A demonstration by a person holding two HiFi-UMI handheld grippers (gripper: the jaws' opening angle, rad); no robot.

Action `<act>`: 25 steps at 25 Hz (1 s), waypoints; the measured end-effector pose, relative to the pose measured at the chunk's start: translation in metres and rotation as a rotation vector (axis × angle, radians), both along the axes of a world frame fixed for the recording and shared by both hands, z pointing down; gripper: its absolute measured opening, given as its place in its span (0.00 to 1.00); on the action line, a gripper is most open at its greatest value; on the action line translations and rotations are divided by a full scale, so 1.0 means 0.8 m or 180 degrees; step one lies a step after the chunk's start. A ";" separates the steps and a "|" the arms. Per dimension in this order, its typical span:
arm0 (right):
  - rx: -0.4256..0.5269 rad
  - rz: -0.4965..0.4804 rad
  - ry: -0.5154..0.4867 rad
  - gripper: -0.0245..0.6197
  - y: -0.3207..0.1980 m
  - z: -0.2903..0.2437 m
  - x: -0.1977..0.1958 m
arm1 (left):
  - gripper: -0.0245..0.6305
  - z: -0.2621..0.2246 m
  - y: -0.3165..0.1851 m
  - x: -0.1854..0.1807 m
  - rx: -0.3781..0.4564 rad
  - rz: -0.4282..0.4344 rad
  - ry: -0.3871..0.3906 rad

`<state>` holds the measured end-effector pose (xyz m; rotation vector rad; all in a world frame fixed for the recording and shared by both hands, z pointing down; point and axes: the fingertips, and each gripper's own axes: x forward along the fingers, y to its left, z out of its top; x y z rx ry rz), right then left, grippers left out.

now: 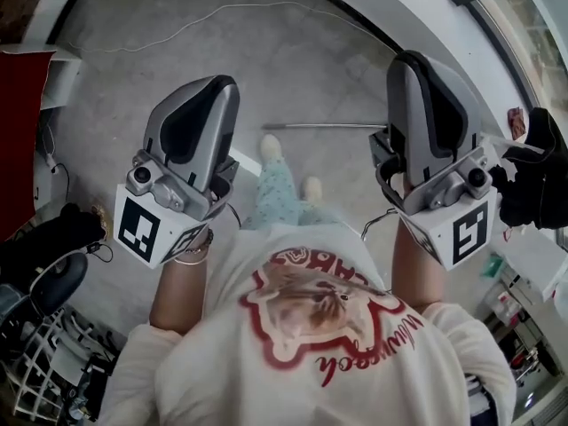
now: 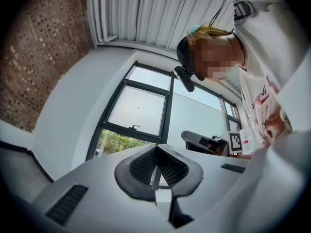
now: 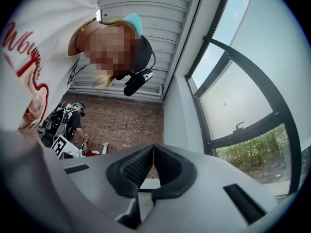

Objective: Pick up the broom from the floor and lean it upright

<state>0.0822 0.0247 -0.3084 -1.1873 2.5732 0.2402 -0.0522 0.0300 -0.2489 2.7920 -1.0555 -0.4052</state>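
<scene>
A thin metal broom handle (image 1: 324, 126) lies on the grey floor beyond the person's feet; the broom's head is hidden behind my right gripper. My left gripper (image 1: 216, 84) and right gripper (image 1: 411, 59) are both held up in front of the person's chest, well above the floor and apart from the handle. In the left gripper view the jaws meet at their tips (image 2: 156, 147) with nothing between them, and they point at a window. In the right gripper view the jaws (image 3: 154, 145) are also shut and empty, aimed at a brick wall.
A white cable (image 1: 222, 11) snakes over the floor at the back. A dark chair (image 1: 44, 278) and a white wire rack (image 1: 40, 362) stand at the left, and shelves with clutter (image 1: 519, 300) at the right. Another person (image 3: 73, 118) stands by the brick wall.
</scene>
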 end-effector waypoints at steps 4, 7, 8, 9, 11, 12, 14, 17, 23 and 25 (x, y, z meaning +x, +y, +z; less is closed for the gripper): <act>-0.0042 0.0090 0.0166 0.08 -0.039 0.033 -0.014 | 0.06 0.028 -0.024 0.005 0.0032 0.0193 -0.0019; -0.0099 -0.0039 0.0283 0.08 -0.054 0.070 -0.023 | 0.06 0.063 -0.049 0.007 -0.0063 0.0147 -0.0037; -0.0173 -0.0127 0.0320 0.08 -0.056 0.089 -0.027 | 0.06 0.077 -0.055 0.007 -0.0121 0.0094 -0.0035; -0.0263 -0.0220 0.0363 0.08 -0.057 0.112 -0.031 | 0.06 0.093 -0.061 0.008 -0.0175 0.0039 -0.0037; -0.0430 -0.0385 0.0435 0.08 -0.060 0.163 -0.034 | 0.06 0.125 -0.074 0.010 -0.0231 -0.0059 -0.0024; -0.0503 -0.0455 0.0433 0.08 -0.062 0.191 -0.033 | 0.06 0.141 -0.080 0.013 -0.0232 -0.0097 -0.0011; -0.0678 -0.0588 0.0363 0.08 -0.063 0.246 -0.031 | 0.06 0.172 -0.089 0.018 -0.0218 -0.0159 0.0001; -0.0892 -0.0754 0.0408 0.08 -0.059 0.329 -0.049 | 0.06 0.219 -0.093 0.011 -0.0285 -0.0299 0.0070; -0.1157 -0.1413 0.1040 0.08 -0.030 0.542 -0.117 | 0.06 0.332 -0.093 -0.005 -0.0369 -0.0332 0.0079; -0.1406 -0.1686 0.1285 0.08 -0.007 0.616 -0.134 | 0.06 0.368 -0.090 -0.009 -0.0408 -0.0310 0.0039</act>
